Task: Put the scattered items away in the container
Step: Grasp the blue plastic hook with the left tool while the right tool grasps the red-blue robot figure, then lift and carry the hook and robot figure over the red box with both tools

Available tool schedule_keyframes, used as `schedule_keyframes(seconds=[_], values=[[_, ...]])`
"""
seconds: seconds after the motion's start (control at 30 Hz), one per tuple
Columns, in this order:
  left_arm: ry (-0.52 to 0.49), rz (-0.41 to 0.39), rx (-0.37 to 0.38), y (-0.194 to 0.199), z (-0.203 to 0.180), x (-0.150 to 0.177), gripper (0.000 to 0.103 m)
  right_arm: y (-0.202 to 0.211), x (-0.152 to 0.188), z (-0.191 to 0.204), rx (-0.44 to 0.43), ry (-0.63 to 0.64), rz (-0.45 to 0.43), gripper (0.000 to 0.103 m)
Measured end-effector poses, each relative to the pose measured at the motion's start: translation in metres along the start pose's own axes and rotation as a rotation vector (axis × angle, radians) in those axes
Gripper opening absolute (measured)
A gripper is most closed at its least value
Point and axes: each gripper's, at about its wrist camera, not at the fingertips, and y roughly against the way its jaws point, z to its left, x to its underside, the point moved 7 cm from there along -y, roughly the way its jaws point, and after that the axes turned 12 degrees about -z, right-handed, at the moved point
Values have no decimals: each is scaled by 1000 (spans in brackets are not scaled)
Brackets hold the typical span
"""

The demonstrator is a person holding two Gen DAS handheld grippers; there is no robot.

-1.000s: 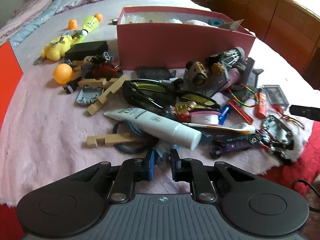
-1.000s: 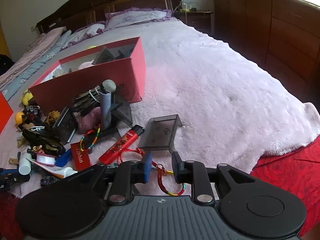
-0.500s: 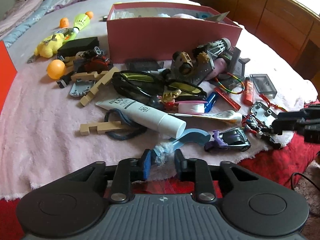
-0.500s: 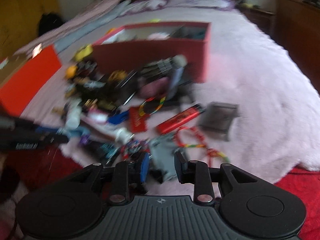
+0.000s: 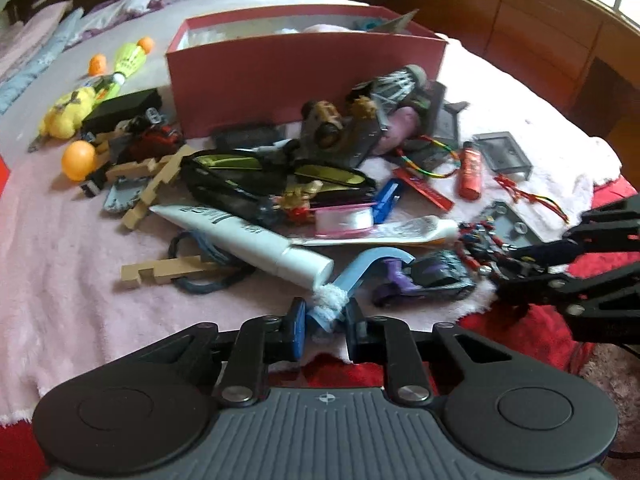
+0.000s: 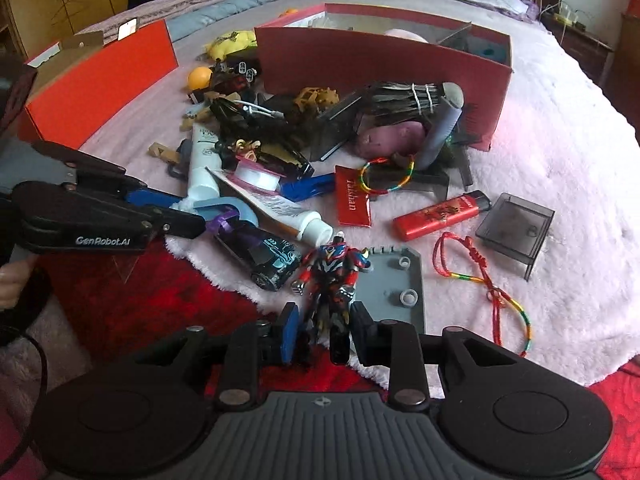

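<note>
Two grippers have closed in on toys near the bed's edge: the left gripper (image 5: pixel 325 322) has just squeezed the blue brush (image 5: pixel 360 270), the right gripper (image 6: pixel 322 330) has just opened wider around the toy robot (image 6: pixel 332 276), both far from the red box (image 6: pixel 384 60).

The left gripper (image 5: pixel 326 330) now has the fluffy white end of a curved light-blue plastic brush (image 5: pixel 362 270) between its jaws, which have just been closing; a second earlier the brush lay hidden under the white squeeze tube (image 5: pixel 256 240). The right gripper (image 6: pixel 322 330) has swung from the grey transparent tray (image 6: pixel 516 224) side over to a red-and-blue robot action figure (image 6: pixel 334 276), whose legs now sit between its jaws, which have been opening slightly.
</note>
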Motion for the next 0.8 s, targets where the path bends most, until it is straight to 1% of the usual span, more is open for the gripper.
schedule_keyframes(seconds=[0.1, 0.23, 0.37, 0.47, 0.67, 0.8], values=[[-20, 9, 16, -2, -6, 1, 21, -5, -1, -1, 7, 1, -1, 33], [-10, 23, 17, -8, -7, 2, 23, -10, -3, 0, 23, 15, -12, 32], [-12, 7, 10, -4, -7, 1, 21, -9, -4, 2, 43, 32, -35, 27], [2, -10, 6, 6, -5, -3, 21, 1, -8, 1, 60, 35, -68, 27], [61, -59, -10, 24, 7, -18, 20, 15, -25, -11, 44, -29, -131, 27], [96, -88, -6, 32, 11, -30, 20, 13, -34, -19, 21, -113, -155, 27]])
